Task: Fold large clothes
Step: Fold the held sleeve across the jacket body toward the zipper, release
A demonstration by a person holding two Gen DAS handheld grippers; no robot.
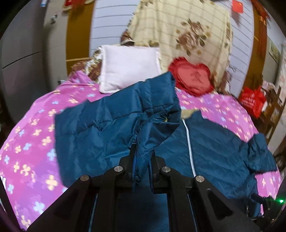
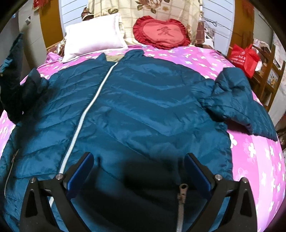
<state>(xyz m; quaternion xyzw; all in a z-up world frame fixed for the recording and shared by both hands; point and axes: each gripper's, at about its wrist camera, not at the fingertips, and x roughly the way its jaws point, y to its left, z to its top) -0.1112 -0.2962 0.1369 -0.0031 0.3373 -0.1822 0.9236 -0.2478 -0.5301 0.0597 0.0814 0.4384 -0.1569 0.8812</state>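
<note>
A teal quilted jacket point(image 2: 143, 110) lies front up on the pink flowered bed, its white zipper point(image 2: 89, 110) running up the middle. Its right sleeve point(image 2: 237, 100) lies bent on the bed at the right. My left gripper point(image 1: 143, 153) is shut on the cuff of the jacket's left sleeve point(image 1: 125, 110) and holds it lifted over the jacket body point(image 1: 214, 151). The raised sleeve also shows at the left edge of the right wrist view point(image 2: 12, 75). My right gripper point(image 2: 139, 169) is open and empty above the jacket's bottom hem.
A white pillow point(image 2: 94, 35) and a red heart cushion point(image 2: 160, 33) lie at the head of the bed, in front of a floral blanket point(image 2: 143, 9). A red bag point(image 2: 243, 57) sits on wooden furniture at the right. The pink bedsheet point(image 2: 259, 160) shows around the jacket.
</note>
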